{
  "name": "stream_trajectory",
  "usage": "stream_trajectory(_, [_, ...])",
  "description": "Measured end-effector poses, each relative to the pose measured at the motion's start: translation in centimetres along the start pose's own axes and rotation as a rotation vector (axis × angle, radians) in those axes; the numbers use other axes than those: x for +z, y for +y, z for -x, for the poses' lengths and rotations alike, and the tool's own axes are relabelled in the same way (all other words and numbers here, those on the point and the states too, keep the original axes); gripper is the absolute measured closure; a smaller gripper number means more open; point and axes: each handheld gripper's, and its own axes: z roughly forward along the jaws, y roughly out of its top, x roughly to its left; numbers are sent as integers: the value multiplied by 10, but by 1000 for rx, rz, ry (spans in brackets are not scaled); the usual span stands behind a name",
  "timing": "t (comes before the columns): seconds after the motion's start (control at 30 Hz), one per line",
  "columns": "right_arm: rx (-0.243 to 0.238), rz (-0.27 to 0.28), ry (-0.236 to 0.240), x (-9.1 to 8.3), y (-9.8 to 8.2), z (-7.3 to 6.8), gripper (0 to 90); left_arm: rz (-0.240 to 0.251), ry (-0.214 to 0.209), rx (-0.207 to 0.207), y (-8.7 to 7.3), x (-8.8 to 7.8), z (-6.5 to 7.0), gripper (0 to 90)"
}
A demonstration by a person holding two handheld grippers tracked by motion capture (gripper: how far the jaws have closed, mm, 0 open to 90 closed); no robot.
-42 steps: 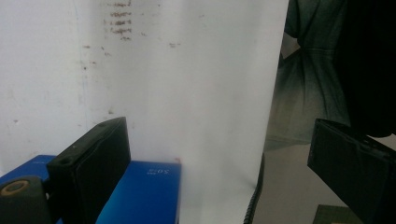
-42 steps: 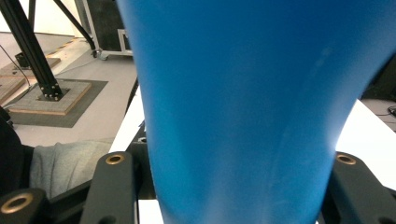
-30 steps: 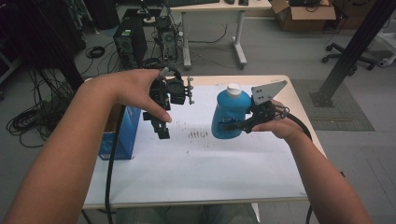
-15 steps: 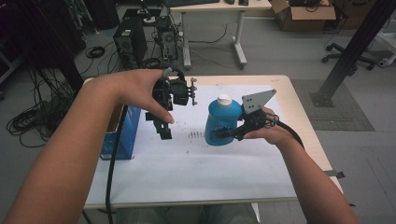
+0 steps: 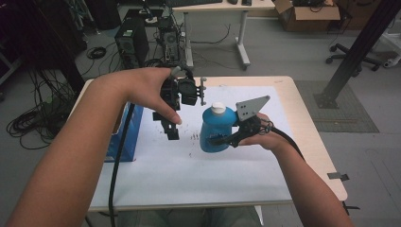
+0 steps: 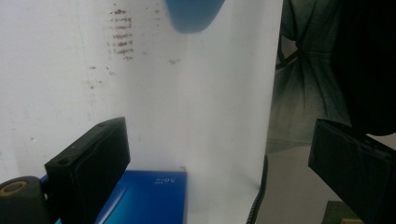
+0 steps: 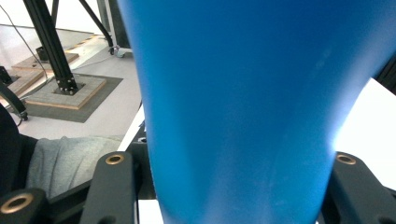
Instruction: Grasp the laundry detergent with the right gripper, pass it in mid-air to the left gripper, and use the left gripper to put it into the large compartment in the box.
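Note:
A blue bottle (image 5: 213, 131) with a white cap (image 5: 217, 108) stands upright near the middle of the white-covered table (image 5: 198, 179). My right gripper (image 5: 226, 140) is shut on its lower body from the right side. In the right gripper view the bottle (image 7: 243, 93) sits between the two black jaws of that gripper (image 7: 224, 186). Whether its base touches the table I cannot tell. My left gripper (image 5: 169, 126) hangs just left of the bottle, pointing down, open and holding nothing. In the left gripper view that gripper (image 6: 219, 154) has its jaws wide apart over the sheet, with the bottle's base (image 6: 191, 16) beyond them.
A blue box (image 5: 124, 137) lies on the table's left side, under the left forearm, and it also appears as the blue box (image 6: 149, 196) below the left jaws. Dark smudges (image 5: 194, 138) mark the sheet beside the bottle. Desks, cables and a cardboard box stand beyond the table.
The right gripper has carried the blue bottle leftward and down, closer to the left gripper. The left hand has barely moved.

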Motion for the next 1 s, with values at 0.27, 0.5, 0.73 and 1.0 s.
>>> stream_trajectory(0.27, [-8, -1, 11, 9, -1, -3, 452, -2, 7, -7, 8, 1, 0, 49])
stream_trajectory(0.5, [-16, 7, 14, 17, 0, -5, 452, -6, 7, -4, 14, 0, 0, 48])
stream_trajectory(0.73, [-21, 6, 19, 27, 0, -5, 452, -10, 11, -2, 20, 2, 0, 47])
stream_trajectory(1.0, [-26, 0, 35, 45, 3, -5, 452, -14, 18, -4, 24, 4, 3, 47])
